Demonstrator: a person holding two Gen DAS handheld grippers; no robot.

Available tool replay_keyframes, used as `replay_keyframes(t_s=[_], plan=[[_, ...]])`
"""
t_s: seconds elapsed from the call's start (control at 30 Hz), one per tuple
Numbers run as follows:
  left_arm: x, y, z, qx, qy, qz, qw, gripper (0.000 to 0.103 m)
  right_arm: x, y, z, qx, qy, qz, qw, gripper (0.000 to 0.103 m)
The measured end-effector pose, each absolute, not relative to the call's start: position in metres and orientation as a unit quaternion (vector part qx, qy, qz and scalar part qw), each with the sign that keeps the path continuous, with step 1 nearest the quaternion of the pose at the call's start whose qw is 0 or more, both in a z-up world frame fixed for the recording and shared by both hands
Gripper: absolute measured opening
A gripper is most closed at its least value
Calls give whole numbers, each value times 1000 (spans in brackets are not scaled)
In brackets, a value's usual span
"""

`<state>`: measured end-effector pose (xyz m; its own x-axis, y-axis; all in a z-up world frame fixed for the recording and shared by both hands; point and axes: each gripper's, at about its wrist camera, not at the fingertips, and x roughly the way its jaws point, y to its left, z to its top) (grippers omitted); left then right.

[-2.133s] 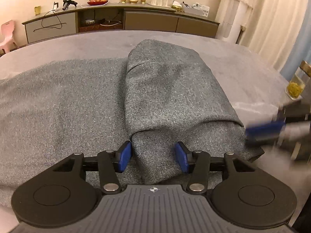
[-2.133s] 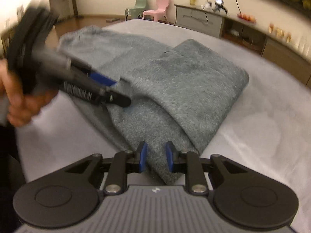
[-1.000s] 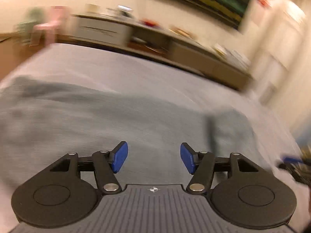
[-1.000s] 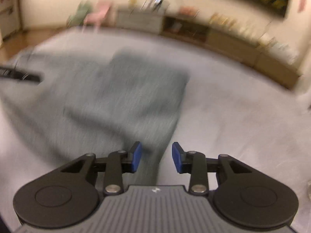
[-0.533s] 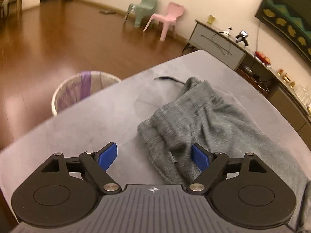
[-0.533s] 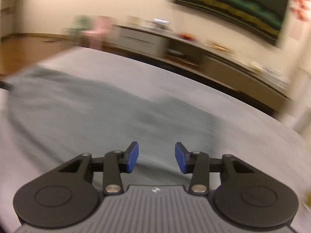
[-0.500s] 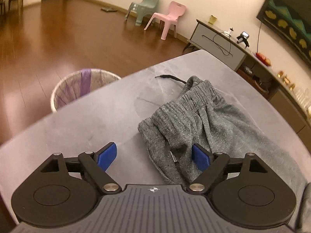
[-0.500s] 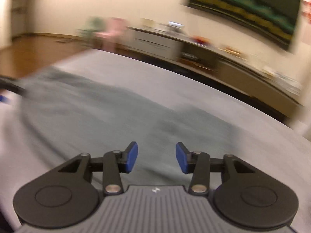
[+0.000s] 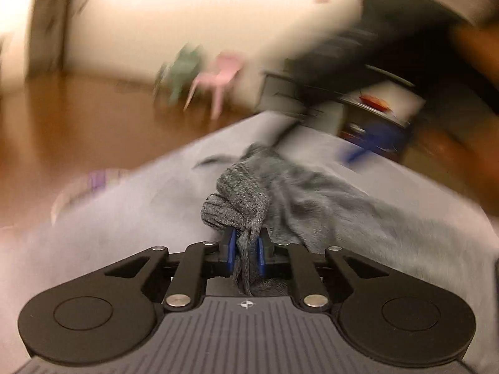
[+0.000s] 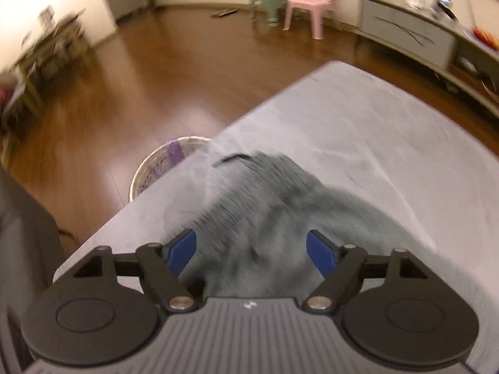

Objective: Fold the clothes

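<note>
Grey pants (image 9: 327,205) lie on the grey table (image 10: 374,131), bunched at the corner nearest the basket (image 10: 156,168) on the floor. L gripper (image 9: 246,251) is pinched nearly closed on the ribbed waistband, fabric lifted off the table. R gripper (image 10: 251,251) is wide apart, holding nothing, fingers either side of the pants just above them.

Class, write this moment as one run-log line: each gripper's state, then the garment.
left gripper: shut on grey garment | right gripper: open, over garment | garment: bunched on grey table, fold unfinished
</note>
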<state>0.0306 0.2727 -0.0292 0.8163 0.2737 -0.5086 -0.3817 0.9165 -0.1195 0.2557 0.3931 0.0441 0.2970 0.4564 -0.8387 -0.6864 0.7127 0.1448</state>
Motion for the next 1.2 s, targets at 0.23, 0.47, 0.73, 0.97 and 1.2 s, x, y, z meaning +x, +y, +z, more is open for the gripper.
replay_keyframes(t_s=[0.23, 0.47, 0.73, 0.97, 1.2], plan=[[23, 212, -22, 37, 200, 124, 971, 8, 249, 455, 13, -271, 521, 347, 731, 43], [3, 183, -4, 70, 159, 64, 983, 8, 234, 342, 69, -121, 452, 346, 813, 23], [-19, 109, -1, 67, 193, -151, 967, 9, 194, 68, -9, 204, 493, 210, 820, 29], [-1, 112, -9, 56, 209, -173, 961, 20, 172, 7, -52, 290, 483, 203, 801, 40], [37, 158, -5, -26, 262, -118, 958, 25, 145, 33, -31, 138, 488, 208, 836, 25]])
